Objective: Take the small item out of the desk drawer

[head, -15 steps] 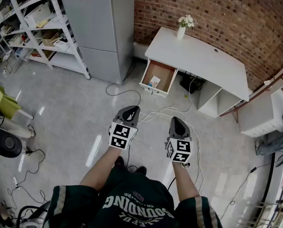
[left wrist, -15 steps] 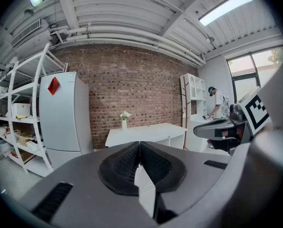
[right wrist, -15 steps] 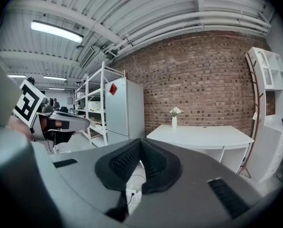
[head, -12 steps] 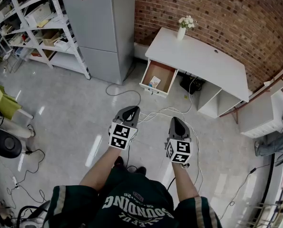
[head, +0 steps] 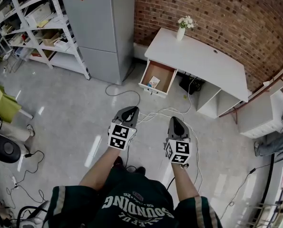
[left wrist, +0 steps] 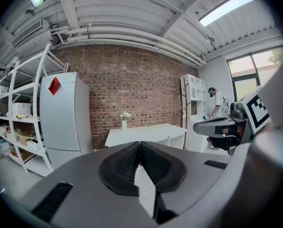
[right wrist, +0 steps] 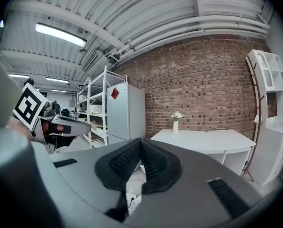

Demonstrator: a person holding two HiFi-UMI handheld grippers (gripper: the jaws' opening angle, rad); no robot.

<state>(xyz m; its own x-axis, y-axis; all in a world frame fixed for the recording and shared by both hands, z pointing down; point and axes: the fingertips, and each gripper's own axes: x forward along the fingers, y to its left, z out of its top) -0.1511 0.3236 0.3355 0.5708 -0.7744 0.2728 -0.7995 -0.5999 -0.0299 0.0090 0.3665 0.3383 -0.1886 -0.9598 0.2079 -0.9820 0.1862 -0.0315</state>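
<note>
Jaws of my left gripper (head: 130,109) and right gripper (head: 175,120) are fully closed and empty. Approach step, I judge: the small item (head: 154,82) lies in the open desk drawer (head: 165,75), well ahead. Next I must advance and open one gripper.

Item (head: 154,82) in drawer (head: 164,72): too small to identify. Shelving (head: 32,23): cut off by left edge. Person (head: 272,144) at right edge: partly cropped. In both gripper views, fingers (left wrist: 127,167) hide the drawer.
</note>
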